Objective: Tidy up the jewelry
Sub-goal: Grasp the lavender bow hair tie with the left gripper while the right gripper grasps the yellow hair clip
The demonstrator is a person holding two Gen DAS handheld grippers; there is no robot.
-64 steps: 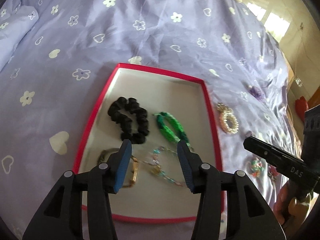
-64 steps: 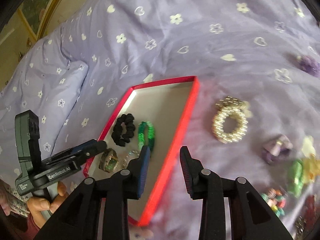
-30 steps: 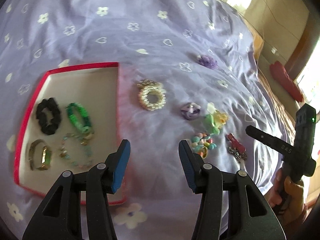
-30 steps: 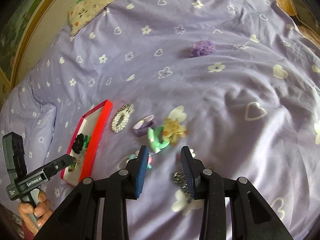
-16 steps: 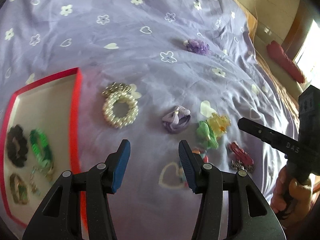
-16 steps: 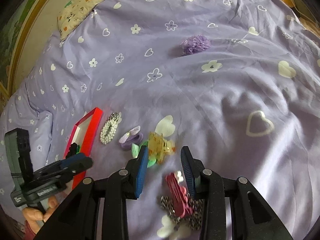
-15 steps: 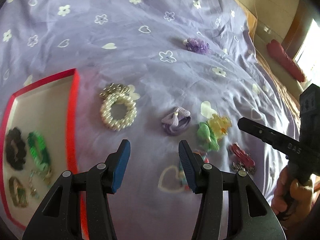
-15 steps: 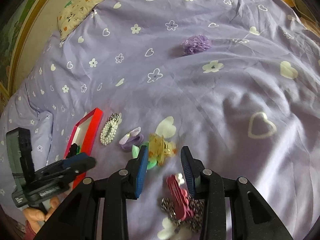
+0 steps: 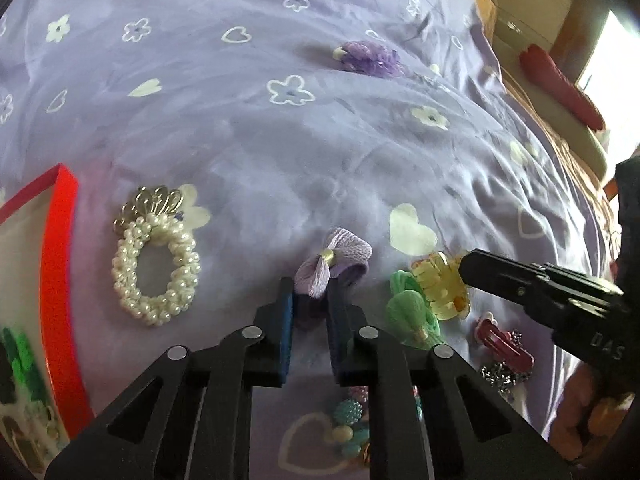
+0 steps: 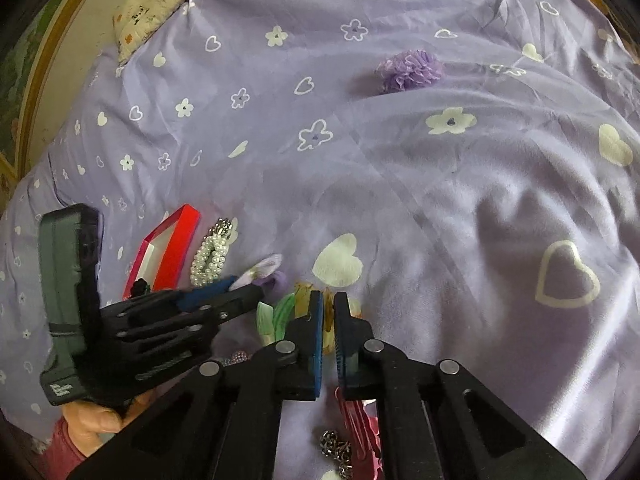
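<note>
1. Lilac bedding [image 9: 280,148] printed with white hearts and flowers serves as the work surface; it is soft and wrinkled, so nothing on it is firmly backed.
2. At the left edge a red tray [image 9: 56,264] is seen, already holding a few pieces.
3. The left gripper [image 9: 310,300] is closed on the lilac bow hair tie [image 9: 332,264], which lies on the bedding between the pearl bracelet [image 9: 154,268] and the green clip [image 9: 412,308].
4. The tie is judged light, soft and compressible; it is best gripped at the gathered band under the bow, not at the floppy loops.
5. The right gripper [image 10: 329,308] is nearly closed around the yellow claw clip [image 9: 442,286], just beside the green clip.
6. That clip is judged light, rigid, smooth and somewhat brittle; a hold across its body, with modest force, is advised so that it is not squeezed out.
</note>
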